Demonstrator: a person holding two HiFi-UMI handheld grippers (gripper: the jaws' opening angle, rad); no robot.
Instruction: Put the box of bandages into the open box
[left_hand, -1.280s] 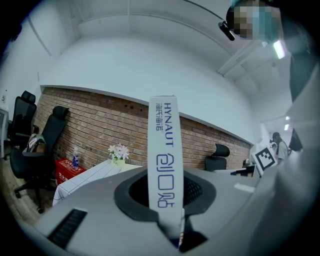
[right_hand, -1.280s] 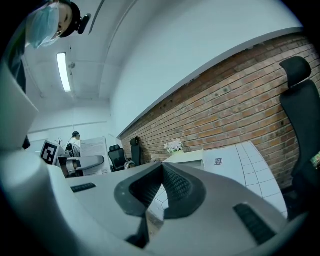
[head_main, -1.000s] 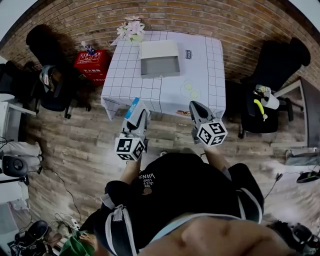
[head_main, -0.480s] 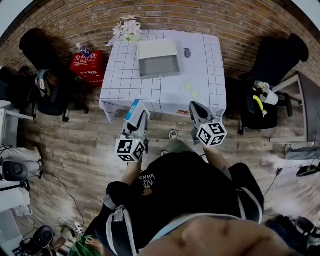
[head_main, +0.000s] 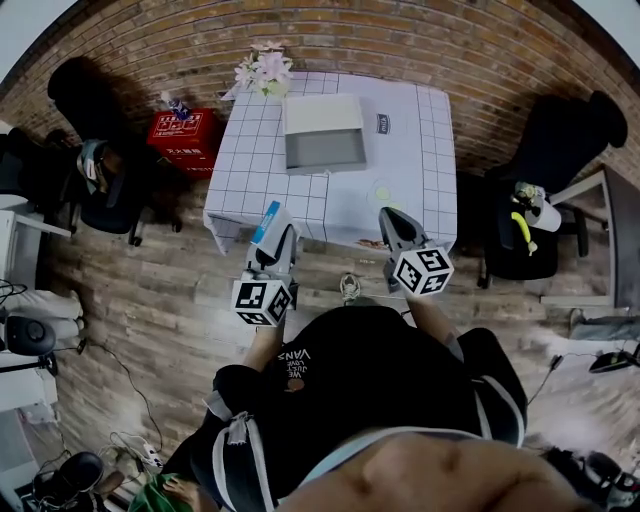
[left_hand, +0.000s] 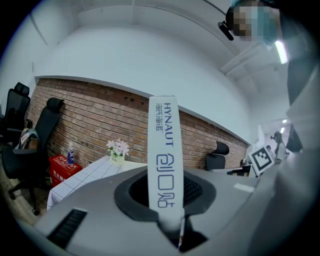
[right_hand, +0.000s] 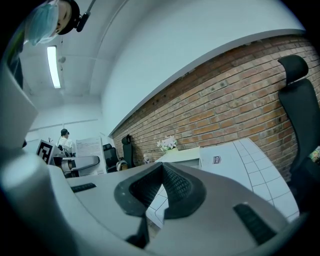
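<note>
White box of bandages (left_hand: 163, 165), upright, clamped in left gripper (head_main: 278, 232), short of the grid-cloth table (head_main: 418, 150). Grey open box (head_main: 323, 133) at the tabletop's far side, well apart from both grippers. Right gripper (head_main: 386, 216) with jaw tips together, holding nothing.

Worktop (head_main: 250, 190) bare on near-left: straight run to open box (head_main: 324, 133). Small blurred items (head_main: 384, 190) on the near-right. Flowers (head_main: 262, 70) at far-left corner, just beside the box. Red crate (head_main: 185, 130) and left chair (head_main: 95, 150) flank the left edge, right chair (head_main: 550, 170) the right.
</note>
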